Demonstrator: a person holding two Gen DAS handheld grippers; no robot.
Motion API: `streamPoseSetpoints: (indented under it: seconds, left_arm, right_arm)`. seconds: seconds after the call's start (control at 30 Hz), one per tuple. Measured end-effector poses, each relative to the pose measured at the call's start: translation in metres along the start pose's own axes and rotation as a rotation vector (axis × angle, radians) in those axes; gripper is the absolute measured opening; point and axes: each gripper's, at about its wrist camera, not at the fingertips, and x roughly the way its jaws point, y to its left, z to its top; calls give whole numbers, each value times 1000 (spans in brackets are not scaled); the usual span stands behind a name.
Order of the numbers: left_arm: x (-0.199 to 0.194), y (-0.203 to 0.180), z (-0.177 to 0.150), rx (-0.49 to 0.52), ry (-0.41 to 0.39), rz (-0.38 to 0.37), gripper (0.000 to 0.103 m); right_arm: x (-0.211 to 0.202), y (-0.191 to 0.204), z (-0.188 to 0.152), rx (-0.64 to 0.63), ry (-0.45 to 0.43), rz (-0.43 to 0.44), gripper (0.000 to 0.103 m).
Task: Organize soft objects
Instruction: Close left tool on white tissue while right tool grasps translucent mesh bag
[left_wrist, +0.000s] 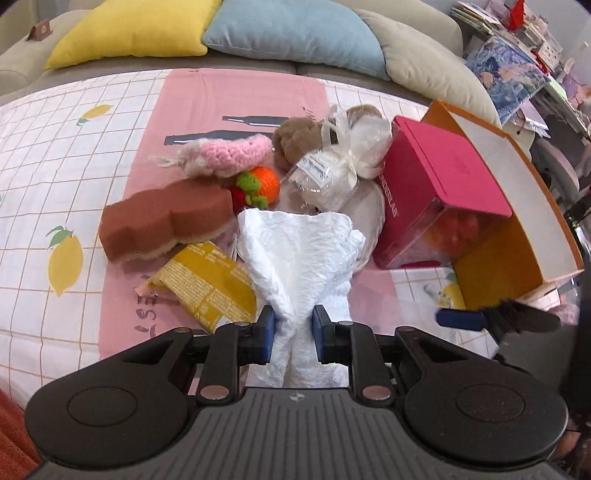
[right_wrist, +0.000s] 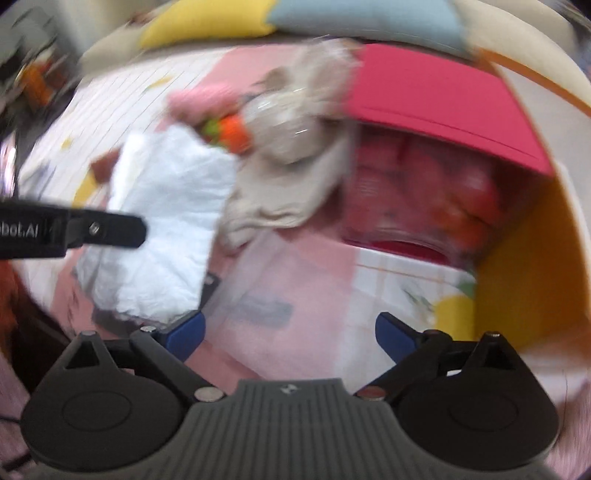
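Note:
My left gripper (left_wrist: 293, 334) is shut on a crumpled white cloth (left_wrist: 299, 251) and holds it above the pile. Behind it lie a brown sponge (left_wrist: 162, 218), a pink crochet piece (left_wrist: 229, 153), an orange crochet fruit (left_wrist: 262, 182), a brown plush (left_wrist: 295, 138) and a white bagged bundle (left_wrist: 340, 166). My right gripper (right_wrist: 290, 334) is open and empty above the pink cloth; the view is blurred. The white cloth (right_wrist: 166, 229) shows at its left, and the left gripper's arm (right_wrist: 74, 230) crosses it. The right gripper's blue fingertip (left_wrist: 461, 320) shows in the left wrist view.
A red box (left_wrist: 439, 184) lies in an orange-and-white open box (left_wrist: 517, 236) tipped on its side at the right. A yellow packet (left_wrist: 210, 284) lies on the lemon-print sheet (left_wrist: 55, 166). Yellow (left_wrist: 136, 29), blue (left_wrist: 295, 33) and beige (left_wrist: 428, 62) cushions line the back.

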Motion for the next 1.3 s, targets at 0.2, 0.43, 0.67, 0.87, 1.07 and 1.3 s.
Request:
streamPoseSetpoints:
  seconds: [0.2, 0.43, 0.67, 0.87, 1.07, 1.3]
  left_arm:
    - [10, 1, -9, 14, 14, 5, 24]
    - [13, -3, -12, 28, 20, -7, 24]
    - [13, -3, -13, 26, 21, -9, 25]
    - [12, -4, -14, 26, 21, -10, 25]
    - [8, -6, -15, 25, 10, -8, 25]
    - [0, -9, -16, 29, -16, -15, 25]
  right_arm:
    - [23, 5, 3, -120, 58, -10, 97]
    - [37, -6, 8, -93, 96, -33, 101]
    - [31, -2, 5, -84, 71, -53, 79]
    - [19, 4, 1, -121, 44, -45, 35]
    - [14, 5, 0, -119, 39, -9, 1]
    - [-7, 0, 3, -43, -23, -25, 0]
